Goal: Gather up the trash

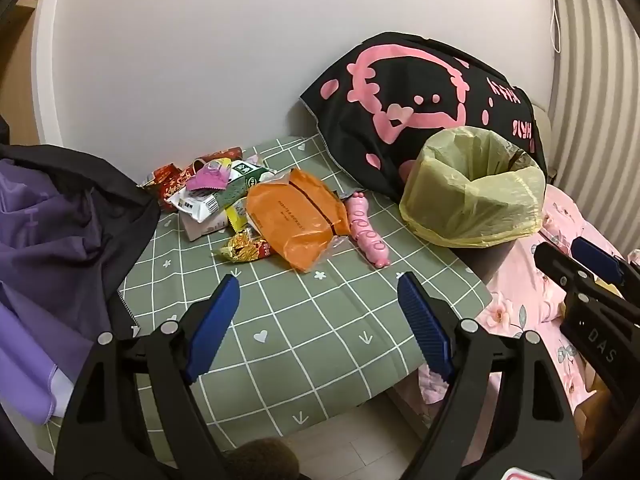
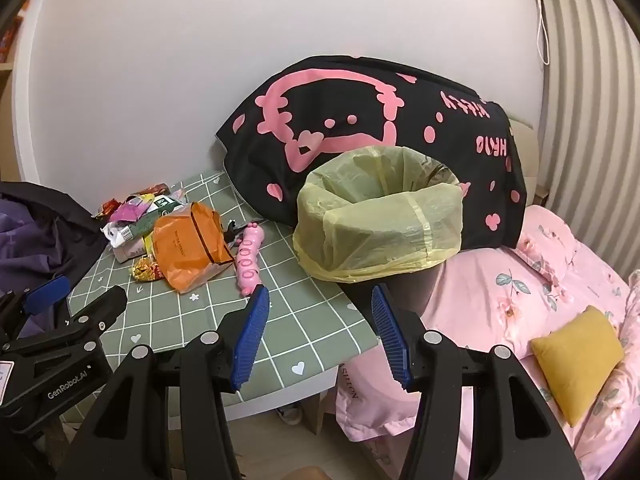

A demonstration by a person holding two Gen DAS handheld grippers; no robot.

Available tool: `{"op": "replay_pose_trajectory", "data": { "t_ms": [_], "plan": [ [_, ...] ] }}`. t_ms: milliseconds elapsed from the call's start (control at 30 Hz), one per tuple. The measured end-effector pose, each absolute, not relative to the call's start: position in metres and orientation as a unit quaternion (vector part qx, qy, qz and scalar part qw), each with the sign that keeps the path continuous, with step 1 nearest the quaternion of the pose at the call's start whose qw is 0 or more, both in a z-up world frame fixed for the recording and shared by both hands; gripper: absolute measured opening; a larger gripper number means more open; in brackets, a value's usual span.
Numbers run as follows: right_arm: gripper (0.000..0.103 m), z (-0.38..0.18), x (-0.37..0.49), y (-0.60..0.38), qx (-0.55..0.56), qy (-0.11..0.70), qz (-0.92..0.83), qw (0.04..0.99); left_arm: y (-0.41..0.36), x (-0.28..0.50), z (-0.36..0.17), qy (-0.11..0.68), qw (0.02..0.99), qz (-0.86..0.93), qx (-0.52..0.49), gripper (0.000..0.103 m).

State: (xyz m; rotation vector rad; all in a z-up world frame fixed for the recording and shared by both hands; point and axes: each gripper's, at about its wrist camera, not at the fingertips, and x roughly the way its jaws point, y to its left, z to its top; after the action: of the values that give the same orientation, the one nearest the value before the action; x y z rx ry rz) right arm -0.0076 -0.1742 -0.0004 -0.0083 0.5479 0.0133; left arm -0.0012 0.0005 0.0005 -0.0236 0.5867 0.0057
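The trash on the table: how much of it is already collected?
Done: nothing visible; the lined bin shows no trash inside. In hand: nothing; left tool and right tool are open. Left: the wrapper pile and orange bag.

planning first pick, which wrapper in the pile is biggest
The orange plastic bag, lying at the front of the pile nearest the bin; the other wrappers are much smaller.

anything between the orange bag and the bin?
Yes: a pink toy lies on the green checked cloth between the orange bag and the lined bin, close beside the bag. Both wrist views show it.
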Motion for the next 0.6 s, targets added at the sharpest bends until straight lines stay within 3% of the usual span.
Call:
{"op": "replay_pose_trajectory", "data": {
  "t_ms": [600],
  "plan": [
    [0.051, 0.0, -0.006, -0.18, 0.005, 0.268, 0.0, 0.963, 0.004, 0.001, 0.002, 0.292, 0.956, 0.005, -0.016, 0.077]
  ]
}}
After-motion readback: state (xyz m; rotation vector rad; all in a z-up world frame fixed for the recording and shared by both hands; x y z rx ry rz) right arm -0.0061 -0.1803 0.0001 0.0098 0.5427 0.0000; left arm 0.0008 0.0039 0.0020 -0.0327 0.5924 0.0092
